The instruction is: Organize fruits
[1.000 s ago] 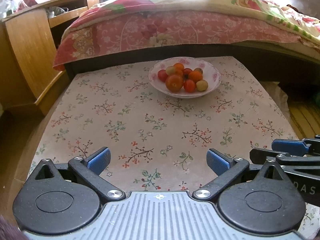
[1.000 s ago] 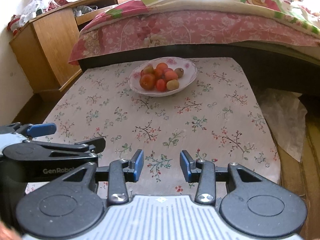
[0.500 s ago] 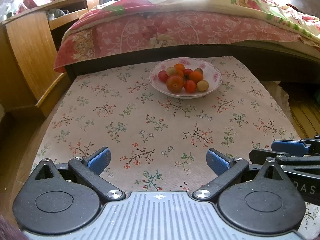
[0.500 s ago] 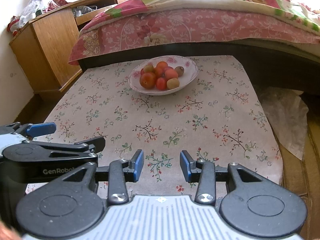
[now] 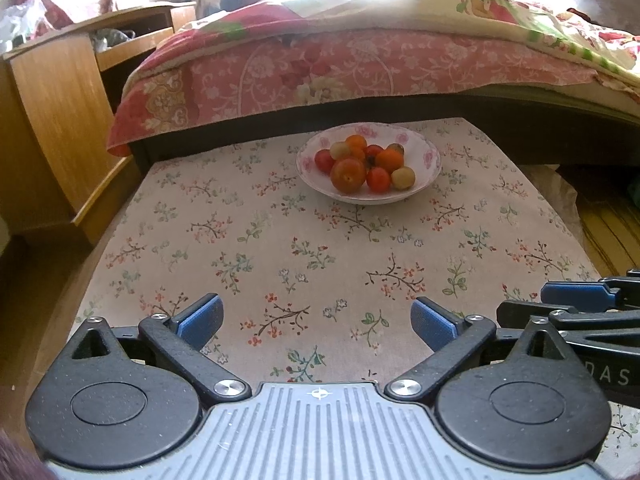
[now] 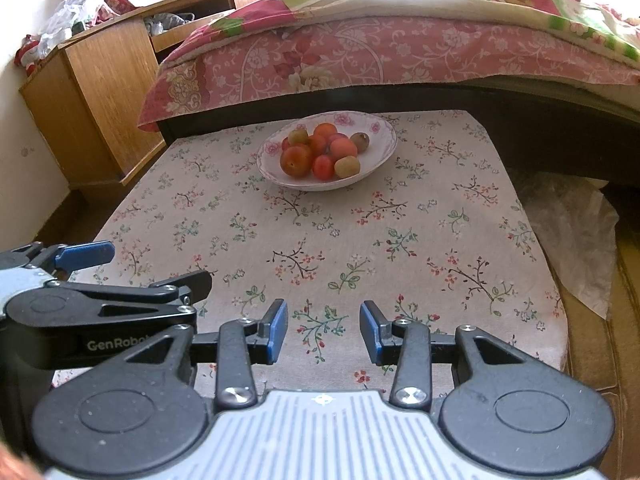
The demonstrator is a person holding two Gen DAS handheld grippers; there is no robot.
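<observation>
At the far end of the floral-print tablecloth [image 5: 320, 248], centred: one shallow white ceramic bowl with pink rose rim [image 5: 428, 158], holding a heap of small round fruits [image 5: 362, 162].

Contents: one large orange-red tomato-like fruit [image 5: 348, 175] at the near side; several smaller red and orange ones; three dull yellow-brown ones.

Handling, as judged: fruits light, smooth-skinned, likely soft and apt to bruise or roll; best taken across the widest part with light pressure, topmost or near-edge pieces first. The bowl looks rigid and breakable; its rim is the only hold.

Left gripper [image 5: 316, 320]: fingers spread wide, nothing between them, low over the near cloth edge, well apart from the bowl.

Right gripper [image 6: 323, 330]: fingers parted, narrower gap, empty, also at the near edge.

Surroundings: bed with pink floral quilt [image 5: 360, 68] directly beyond the table; wooden bedside cabinet [image 5: 60, 92] at far left.

View differences: the right wrist view shows a crumpled white plastic sheet [image 6: 572, 232] on the floor at right far more fully, and the brown fruit [image 6: 359, 140] at the far side of the heap more openly. The left wrist view gives the bowl nearly head-on and shows the right gripper's side at its right margin.
</observation>
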